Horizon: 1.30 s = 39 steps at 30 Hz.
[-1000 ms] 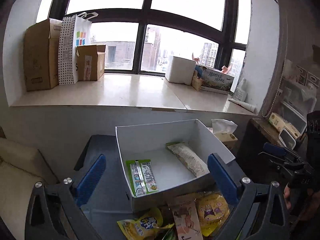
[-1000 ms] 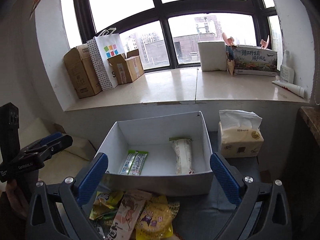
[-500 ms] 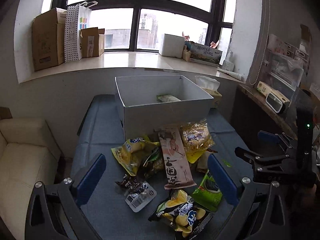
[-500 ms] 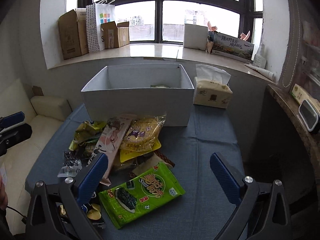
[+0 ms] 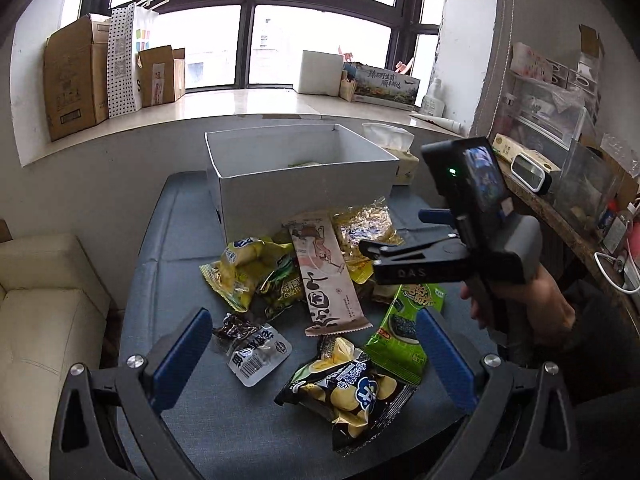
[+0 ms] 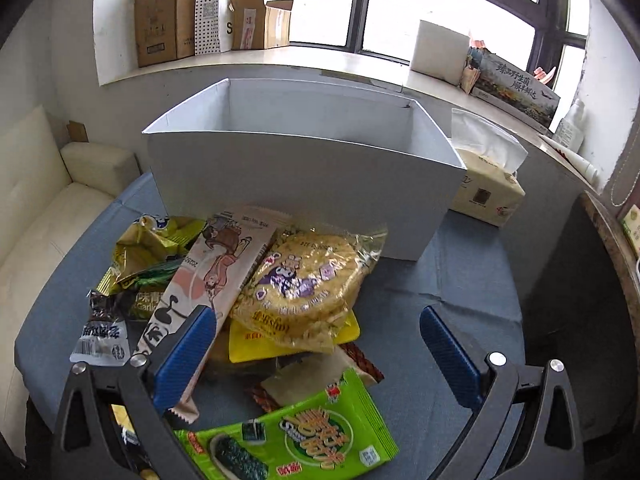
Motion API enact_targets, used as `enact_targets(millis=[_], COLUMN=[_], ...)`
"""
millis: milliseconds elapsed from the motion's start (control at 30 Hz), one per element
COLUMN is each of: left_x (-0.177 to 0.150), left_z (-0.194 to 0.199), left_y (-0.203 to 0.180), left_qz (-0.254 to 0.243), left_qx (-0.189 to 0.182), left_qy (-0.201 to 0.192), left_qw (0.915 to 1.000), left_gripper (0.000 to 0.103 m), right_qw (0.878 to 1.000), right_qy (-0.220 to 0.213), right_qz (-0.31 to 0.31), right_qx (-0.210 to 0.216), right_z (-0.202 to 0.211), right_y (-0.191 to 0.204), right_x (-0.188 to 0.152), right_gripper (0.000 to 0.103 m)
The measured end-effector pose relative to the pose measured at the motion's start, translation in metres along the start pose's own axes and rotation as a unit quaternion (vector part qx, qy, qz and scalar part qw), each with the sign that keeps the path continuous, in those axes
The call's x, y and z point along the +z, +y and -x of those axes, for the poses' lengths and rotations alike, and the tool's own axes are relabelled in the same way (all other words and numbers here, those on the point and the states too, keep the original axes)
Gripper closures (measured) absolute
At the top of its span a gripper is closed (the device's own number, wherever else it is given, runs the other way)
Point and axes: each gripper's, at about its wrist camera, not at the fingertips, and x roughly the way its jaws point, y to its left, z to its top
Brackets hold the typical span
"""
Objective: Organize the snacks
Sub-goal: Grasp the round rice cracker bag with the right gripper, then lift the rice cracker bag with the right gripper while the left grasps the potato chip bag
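Blue pads on my left gripper [image 5: 314,354] are standing wide apart, holding nothing, and framing a black-and-yellow chip bag [image 5: 348,394] that is lying nearest me on the blue-grey tablecloth [image 5: 176,224]. Just beyond it a clear-and-black packet [image 5: 252,350] is sitting to the left and a green seaweed pack [image 5: 404,330] to the right. My right gripper [image 6: 314,354] is also gaping open and empty, hovering low over that same green seaweed pack [image 6: 296,436], with its left pad [image 6: 186,356] overlapping the edge of a long pink-and-white wrapper [image 6: 208,288]. In the left wrist view I am seeing my right hand [image 5: 532,300] wrapped round the handle of that gripper, its black jaws pointing left over the pile.

Farther on, the heap of snacks is spreading out: the long wrapper is lying across the middle, yellow-green bags [image 5: 244,268] are bunching on the left, and a clear bag of golden noodle cake [image 6: 308,284] is resting on a yellow packet. Behind the pile, a white cardboard box [image 6: 304,168] is standing open, touching the nearest snacks. A tissue pack [image 6: 490,184] is sitting just beside the box's right wall. Beyond, brown cartons [image 5: 76,76] are lining the windowsill.
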Motion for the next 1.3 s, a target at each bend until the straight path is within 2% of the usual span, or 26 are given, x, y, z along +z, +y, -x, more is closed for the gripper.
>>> enact_targets(millis=[100, 233, 400, 467, 500, 667, 867, 1000, 1167, 1300], left_x=[-0.002, -0.003, -0.003, -0.004, -0.005, -0.006, -0.009, -0.015, -0.029, -0.037], left_z=[-0.001, -0.002, -0.002, -0.002, -0.003, -0.007, -0.011, -0.015, -0.031, -0.054], left_y=[-0.002, -0.002, -0.001, -0.002, -0.001, -0.001, -0.001, -0.012, -0.034, -0.049], left_qz=[-0.006, -0.006, -0.006, -0.008, -0.008, -0.007, -0.011, -0.032, -0.084, -0.120], left_qx=[0.003, 0.000, 0.000, 0.001, 0.001, 0.005, 0.001, -0.018, -0.055, -0.047], left_qy=[0.001, 0.005, 0.008, 0.008, 0.007, 0.015, 0.021, 0.031, 0.054, 0.088], left_qw=[1.0000, 1.0000, 1.0000, 0.9999, 0.9999, 0.9999, 0.9997, 0.9988, 0.9934, 0.9877], left_gripper=[0.000, 0.000, 0.000, 0.000, 0.000, 0.000, 0.000, 0.000, 0.000, 0.000], right_qw=[1.000, 0.999, 0.999, 1.000, 1.000, 1.000, 0.999, 0.998, 0.996, 0.994], right_qy=[0.014, 0.018, 0.016, 0.014, 0.015, 0.009, -0.020, -0.041, -0.057, -0.063], right_qz=[0.006, 0.031, 0.016, 0.005, 0.003, 0.006, -0.022, -0.038, -0.060, -0.088], right_qx=[0.001, -0.027, -0.025, -0.017, -0.012, -0.026, -0.036, -0.034, -0.026, -0.019], right_z=[-0.022, -0.042, -0.045, -0.043, -0.042, -0.033, -0.004, 0.026, 0.062, 0.083], right_y=[0.005, 0.013, 0.009, 0.004, 0.002, -0.001, -0.016, -0.026, -0.040, -0.051], right_x=[0.008, 0.012, 0.011, 0.012, 0.012, 0.010, 0.005, -0.001, -0.020, -0.037], right_gripper=[0.000, 0.000, 0.000, 0.013, 0.029, 0.032, 0.032, 0.032, 0.032, 0.032])
